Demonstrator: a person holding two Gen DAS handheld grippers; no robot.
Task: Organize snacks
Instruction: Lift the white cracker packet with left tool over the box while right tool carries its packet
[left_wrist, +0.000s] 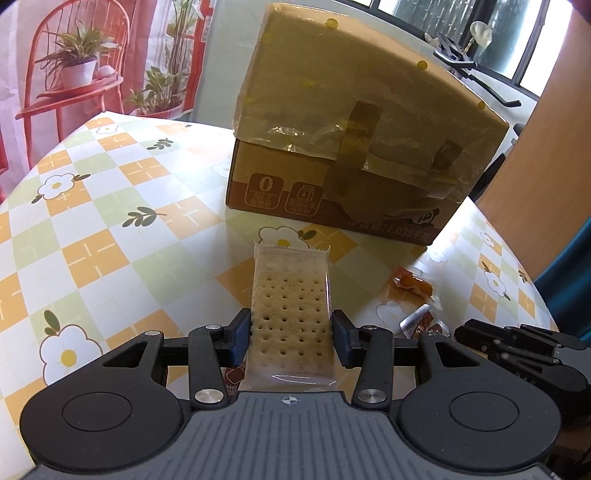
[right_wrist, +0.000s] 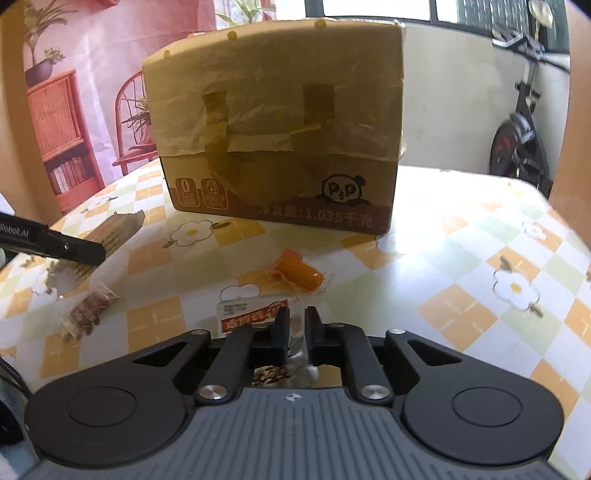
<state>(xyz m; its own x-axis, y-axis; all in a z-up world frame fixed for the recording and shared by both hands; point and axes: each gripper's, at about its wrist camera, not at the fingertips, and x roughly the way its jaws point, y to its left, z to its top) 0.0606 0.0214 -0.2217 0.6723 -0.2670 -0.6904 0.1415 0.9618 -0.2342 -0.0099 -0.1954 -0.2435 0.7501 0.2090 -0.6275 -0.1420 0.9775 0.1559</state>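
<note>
A clear-wrapped pale dotted cracker pack (left_wrist: 290, 314) was pinched by the left tool (left_wrist: 291, 328); a crinkled silver foil snack wrapper (right_wrist: 297, 356) was clamped by the right tool (right_wrist: 297, 325).

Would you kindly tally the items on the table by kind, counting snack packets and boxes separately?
Cracker packet, between the left tongs: 1
Orange snack packet: 1
Red-label packet: 1
Brown snack packet: 1
Silvery packet in the right tongs: 1
Cardboard box: 1
Total: 6
</note>
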